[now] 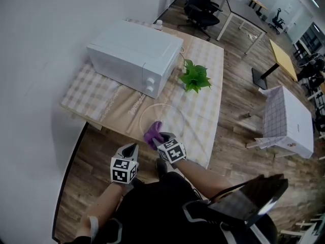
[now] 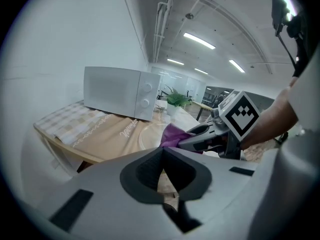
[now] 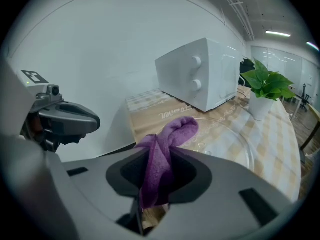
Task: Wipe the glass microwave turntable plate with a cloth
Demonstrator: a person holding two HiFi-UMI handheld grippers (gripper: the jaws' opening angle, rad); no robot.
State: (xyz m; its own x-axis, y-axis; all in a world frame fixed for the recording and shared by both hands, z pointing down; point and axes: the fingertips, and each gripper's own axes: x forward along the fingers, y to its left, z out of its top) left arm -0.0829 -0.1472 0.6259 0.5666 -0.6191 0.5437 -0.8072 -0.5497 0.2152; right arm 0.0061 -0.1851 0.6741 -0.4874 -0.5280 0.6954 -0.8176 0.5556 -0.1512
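A clear glass turntable plate (image 1: 165, 118) (image 3: 235, 139) lies flat on the table near its front edge, in front of the microwave. My right gripper (image 1: 161, 139) (image 3: 159, 171) is shut on a purple cloth (image 1: 153, 132) (image 3: 167, 144) that hangs over the plate's near rim. The cloth (image 2: 173, 134) and the plate's edge (image 2: 145, 139) also show in the left gripper view. My left gripper (image 1: 131, 149) (image 2: 162, 181) hovers left of the right one, off the table's front edge, shut with nothing between its jaws.
A white microwave (image 1: 136, 57) (image 3: 200, 71) (image 2: 120, 91) stands at the back left of the table (image 1: 101, 93). A small potted plant (image 1: 194, 77) (image 3: 267, 86) sits right of it. Wooden floor, desks and office chairs (image 1: 203, 6) lie beyond.
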